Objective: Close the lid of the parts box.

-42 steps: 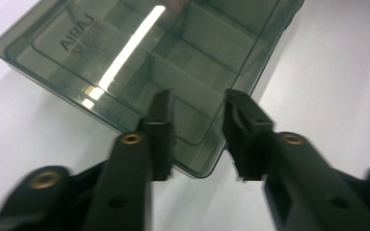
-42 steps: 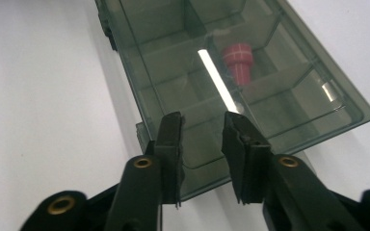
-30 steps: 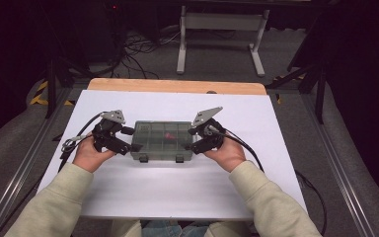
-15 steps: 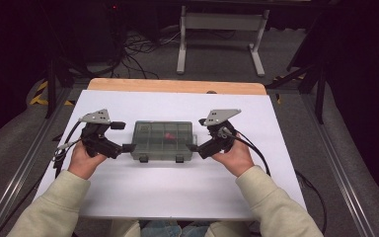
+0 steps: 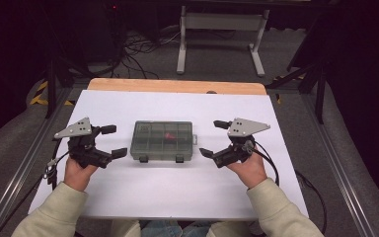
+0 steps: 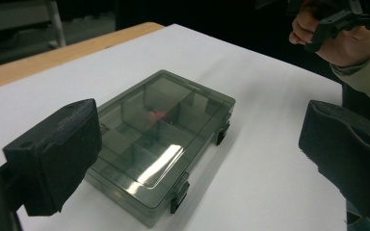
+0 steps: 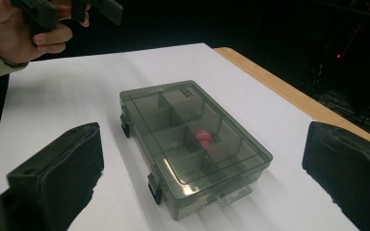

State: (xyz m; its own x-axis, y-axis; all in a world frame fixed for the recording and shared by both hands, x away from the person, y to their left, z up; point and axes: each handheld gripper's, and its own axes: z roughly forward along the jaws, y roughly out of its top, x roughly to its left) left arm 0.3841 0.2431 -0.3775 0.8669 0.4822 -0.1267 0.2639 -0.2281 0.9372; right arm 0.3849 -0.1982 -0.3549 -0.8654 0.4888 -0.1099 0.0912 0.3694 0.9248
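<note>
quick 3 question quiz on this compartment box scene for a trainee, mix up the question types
1. True or false: the left claw is clamped on the compartment box.
2. Multiple choice: the small red piece lies
A. on the white table top beside the box
B. inside a compartment under the shut clear lid
C. between the jaws of the right claw
3. Short answer: how many black latches show on the box's front edge in the high view?

Key
1. False: both claws are open and stand apart from the box, one at each end.
2. B
3. Two
</note>
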